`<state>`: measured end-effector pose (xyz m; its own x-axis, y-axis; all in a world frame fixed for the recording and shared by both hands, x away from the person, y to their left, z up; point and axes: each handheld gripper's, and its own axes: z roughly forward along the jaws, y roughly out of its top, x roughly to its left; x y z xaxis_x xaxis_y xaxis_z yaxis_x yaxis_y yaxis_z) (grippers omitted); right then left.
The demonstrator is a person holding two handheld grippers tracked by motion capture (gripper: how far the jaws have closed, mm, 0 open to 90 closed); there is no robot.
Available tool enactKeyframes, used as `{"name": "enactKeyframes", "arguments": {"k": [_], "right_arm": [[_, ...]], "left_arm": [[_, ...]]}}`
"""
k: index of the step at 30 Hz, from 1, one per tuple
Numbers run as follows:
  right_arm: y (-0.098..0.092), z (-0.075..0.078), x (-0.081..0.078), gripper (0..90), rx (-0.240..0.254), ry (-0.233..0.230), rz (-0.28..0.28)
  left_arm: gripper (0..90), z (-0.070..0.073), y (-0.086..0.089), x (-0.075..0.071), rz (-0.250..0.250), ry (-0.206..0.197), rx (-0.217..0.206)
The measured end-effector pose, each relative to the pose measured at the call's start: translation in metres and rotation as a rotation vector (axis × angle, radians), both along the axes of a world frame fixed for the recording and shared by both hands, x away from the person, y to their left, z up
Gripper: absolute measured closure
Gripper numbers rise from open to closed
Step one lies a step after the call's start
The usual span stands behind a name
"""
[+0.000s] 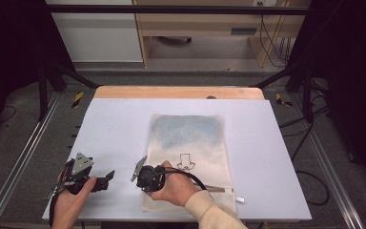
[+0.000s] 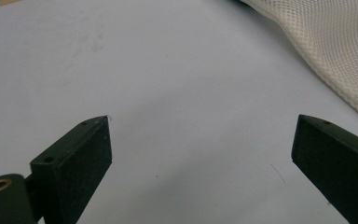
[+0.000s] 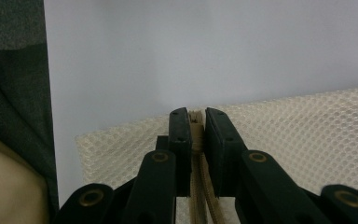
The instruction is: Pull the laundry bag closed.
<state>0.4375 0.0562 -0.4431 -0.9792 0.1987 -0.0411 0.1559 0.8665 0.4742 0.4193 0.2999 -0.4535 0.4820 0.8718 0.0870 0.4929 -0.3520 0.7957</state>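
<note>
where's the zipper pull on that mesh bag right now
In the right gripper view the zipper pull sits pinched between the right gripper jaws, at the mesh bag edge nearest the person.

Cream honeycomb-mesh bag (image 1: 188,143) with black arrow outline (image 1: 186,161), pale lavender table (image 1: 114,129).

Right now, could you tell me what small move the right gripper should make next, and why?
Probably a gentle pull along the zipper toward the other end of the mesh bag. The right gripper is shut on the zipper tab at the bag's edge, while the left gripper is open over the bare table.
</note>
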Motion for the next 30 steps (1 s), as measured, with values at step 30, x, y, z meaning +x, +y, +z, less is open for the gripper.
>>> {"name": "enactKeyframes", "arguments": {"k": [30], "right_arm": [[-0.003,0.027,0.010,81.6,0.009,0.028,0.034]], "left_arm": [[5.2,-0.001,-0.047,-0.034,-0.227,0.158,-0.167]]}}
